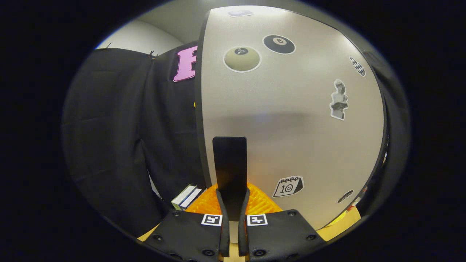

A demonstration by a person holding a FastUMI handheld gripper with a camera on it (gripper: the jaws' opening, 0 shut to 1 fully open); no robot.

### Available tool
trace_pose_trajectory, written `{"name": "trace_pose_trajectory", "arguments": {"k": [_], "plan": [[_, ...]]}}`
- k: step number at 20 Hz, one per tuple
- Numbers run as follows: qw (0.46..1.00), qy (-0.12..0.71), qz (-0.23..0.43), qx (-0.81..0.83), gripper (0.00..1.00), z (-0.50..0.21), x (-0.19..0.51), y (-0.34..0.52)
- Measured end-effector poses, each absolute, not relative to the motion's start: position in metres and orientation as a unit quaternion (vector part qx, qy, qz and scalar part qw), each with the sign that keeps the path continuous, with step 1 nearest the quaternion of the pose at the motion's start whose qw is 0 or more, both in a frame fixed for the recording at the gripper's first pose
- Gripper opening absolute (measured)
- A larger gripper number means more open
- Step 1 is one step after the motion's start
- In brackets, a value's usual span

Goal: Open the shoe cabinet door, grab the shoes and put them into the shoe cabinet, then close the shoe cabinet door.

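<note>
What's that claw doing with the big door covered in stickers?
The hand-held claw has its two fingers pinched on the flat black handle of the pale grey sticker-covered cabinet door. The door fills the space just ahead of the fingers. Whether it is being opened or closed cannot be told. A small stack of books lies beside the fingers, near the door's bottom corner.

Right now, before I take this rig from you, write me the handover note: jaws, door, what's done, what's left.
Gripper: jaws shut on the door handle, one finger on each side.
Shoe cabinet door: stickered panel right ahead, one edge showing against the booth cloth.
Done: handle grasped.
Cannot tell whether this is the opening or the closing pull.
Left: swing the door, stow the shoes if pending, close up.
</note>
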State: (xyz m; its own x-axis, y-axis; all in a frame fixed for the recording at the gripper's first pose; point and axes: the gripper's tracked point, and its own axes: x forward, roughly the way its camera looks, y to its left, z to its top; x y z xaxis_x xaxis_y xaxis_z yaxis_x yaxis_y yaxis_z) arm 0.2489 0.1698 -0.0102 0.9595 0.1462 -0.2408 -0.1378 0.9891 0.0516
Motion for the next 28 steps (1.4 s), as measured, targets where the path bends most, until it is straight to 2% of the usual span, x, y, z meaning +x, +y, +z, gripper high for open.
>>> {"name": "trace_pose_trajectory", "arguments": {"k": [11, 28], "plan": [[0.991, 0.106, 0.08, -0.011, 0.11, -0.002, 0.176, 0.138], [0.994, 0.108, 0.018, 0.004, 0.1, 0.002, 0.118, 0.062]]}}
